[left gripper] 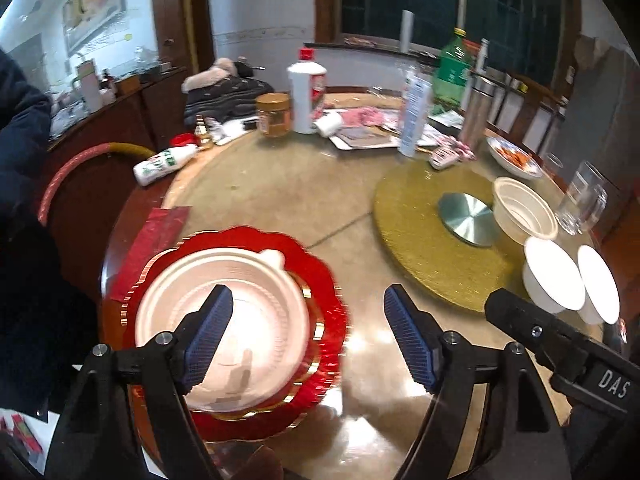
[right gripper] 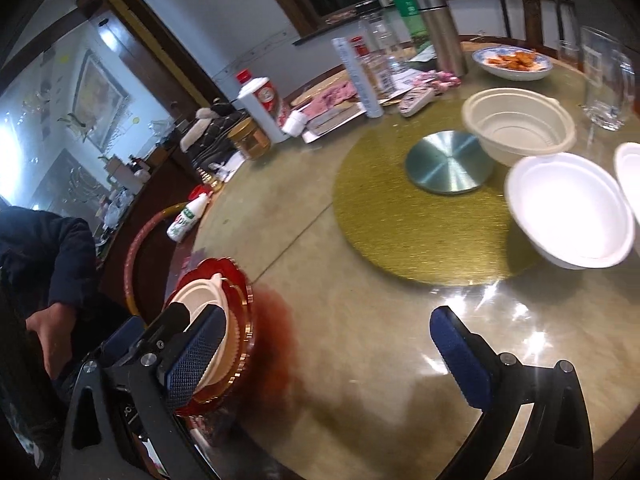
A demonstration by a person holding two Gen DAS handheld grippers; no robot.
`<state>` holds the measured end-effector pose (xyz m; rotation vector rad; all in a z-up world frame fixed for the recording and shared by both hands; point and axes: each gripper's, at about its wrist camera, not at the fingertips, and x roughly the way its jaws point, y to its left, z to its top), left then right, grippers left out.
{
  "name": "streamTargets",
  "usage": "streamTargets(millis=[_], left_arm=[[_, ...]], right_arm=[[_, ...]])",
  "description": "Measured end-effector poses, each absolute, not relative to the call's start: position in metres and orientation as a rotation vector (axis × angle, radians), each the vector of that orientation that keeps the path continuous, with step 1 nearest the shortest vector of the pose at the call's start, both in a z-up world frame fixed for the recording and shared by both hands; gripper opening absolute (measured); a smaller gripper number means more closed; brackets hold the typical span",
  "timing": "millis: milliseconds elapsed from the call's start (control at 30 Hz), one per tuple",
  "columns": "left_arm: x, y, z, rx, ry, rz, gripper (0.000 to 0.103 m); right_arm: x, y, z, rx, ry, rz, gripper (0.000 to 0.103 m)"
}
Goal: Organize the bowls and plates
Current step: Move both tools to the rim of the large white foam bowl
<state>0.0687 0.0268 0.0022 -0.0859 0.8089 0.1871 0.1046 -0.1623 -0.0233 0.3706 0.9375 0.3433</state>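
Observation:
A cream plastic bowl (left gripper: 224, 312) sits in a red scalloped plate (left gripper: 316, 280) at the table's near left edge; both show in the right wrist view (right gripper: 202, 292), (right gripper: 236, 280). My left gripper (left gripper: 308, 336) is open, its left finger over the bowl. My right gripper (right gripper: 320, 356) is open and empty over bare table, right of the plate. A cream bowl (right gripper: 520, 128) stands on the gold turntable (right gripper: 380, 216). Two white bowls (right gripper: 568, 212), (left gripper: 554, 276) stand at the right.
The far half of the round table (left gripper: 280, 200) is crowded: white liquor bottle (left gripper: 307, 92), amber jar (left gripper: 274, 114), green bottle (left gripper: 454, 64), steel flask (left gripper: 476, 114), food dish (left gripper: 514, 156), drinking glasses (left gripper: 582, 200). A small bottle (left gripper: 164, 162) lies at the left edge.

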Motion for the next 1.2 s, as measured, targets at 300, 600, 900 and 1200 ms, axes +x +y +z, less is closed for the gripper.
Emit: streamTargets(millis=[300,600,900,1200], left_arm=[[0.097,-0.034,-0.011,-0.078,0.891,-0.001,0.078],[0.144,-0.108,-0.021,-0.081,0.969,-0.147,0.078],[0.185,-0.147,-0.037,-0.099,1.022,-0.16,0.078],[0.206,-0.163,-0.057,-0.097,1.063,-0.143,0.078]], right_arm=[[0.086,-0.252,-0.026,0.474,0.913,0.194,0.103],[0.098,-0.341,-0.05,0.648,0.95,0.057,0.103],[0.127,-0.369,-0.076,0.757,0.985,0.039,0.101],[0.147,-0.373,-0.087,0.763,1.011,0.039,0.079]])
